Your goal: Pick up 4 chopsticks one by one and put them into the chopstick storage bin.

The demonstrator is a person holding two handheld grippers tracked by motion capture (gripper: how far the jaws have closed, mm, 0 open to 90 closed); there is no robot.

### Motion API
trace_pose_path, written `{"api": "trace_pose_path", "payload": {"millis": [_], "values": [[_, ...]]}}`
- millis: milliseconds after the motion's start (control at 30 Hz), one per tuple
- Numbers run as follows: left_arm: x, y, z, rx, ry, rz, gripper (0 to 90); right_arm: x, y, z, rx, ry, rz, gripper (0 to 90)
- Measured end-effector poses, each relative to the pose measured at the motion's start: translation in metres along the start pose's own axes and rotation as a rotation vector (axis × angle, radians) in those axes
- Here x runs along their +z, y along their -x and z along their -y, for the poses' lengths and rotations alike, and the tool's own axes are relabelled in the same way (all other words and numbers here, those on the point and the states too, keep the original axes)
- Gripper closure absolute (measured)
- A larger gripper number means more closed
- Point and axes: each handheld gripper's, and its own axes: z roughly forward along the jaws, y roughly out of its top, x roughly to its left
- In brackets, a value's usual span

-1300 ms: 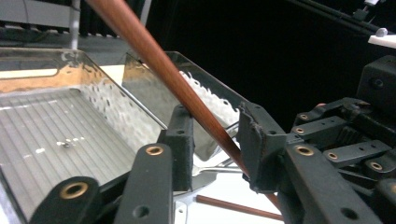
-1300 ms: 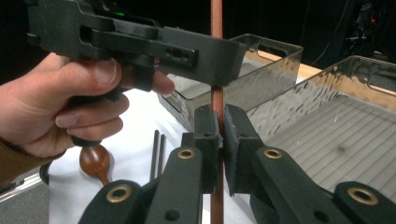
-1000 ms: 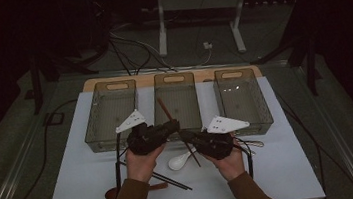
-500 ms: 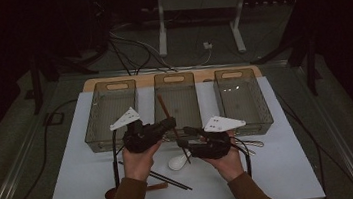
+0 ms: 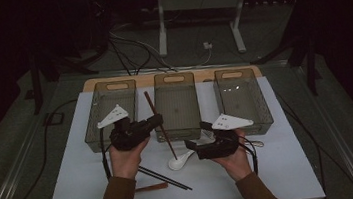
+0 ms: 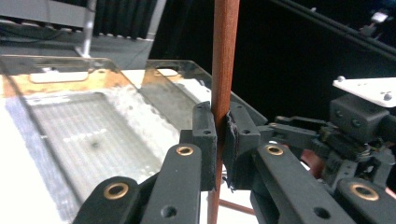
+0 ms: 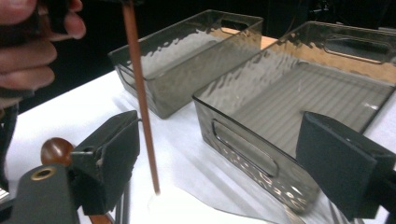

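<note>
- Comparing with half a second back: left gripper point(image 5: 154, 122) has lifted a little and sits nearer the bins; chopstick point(image 5: 159, 124) now stands steeper.
- Left gripper pinches the reddish chopstick point(image 6: 223, 74) tight between its pads, mid-shaft.
- Right gripper point(image 7: 224, 158) spread wide, holding nothing.
- Chopstick's lower tip point(image 7: 156, 189) rests by the white spoon point(image 5: 180, 160), between the right gripper's jaws; upper end leans over the middle bin point(image 5: 175, 79).
</note>
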Motion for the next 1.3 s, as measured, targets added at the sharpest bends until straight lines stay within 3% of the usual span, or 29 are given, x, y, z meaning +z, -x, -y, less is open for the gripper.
{"api": "trace_pose_path", "payload": {"millis": [700, 1300], "values": [[-0.035, -0.033, -0.025, 0.031, -0.014, -0.150, 85.6, -0.029, 0.022, 0.020, 0.007, -0.034, 0.060, 7.9], [-0.046, -0.068, -0.042, 0.016, -0.074, -0.284, 85.5, -0.053, 0.038, 0.035, 0.028, -0.040, 0.112, 7.9]]}}
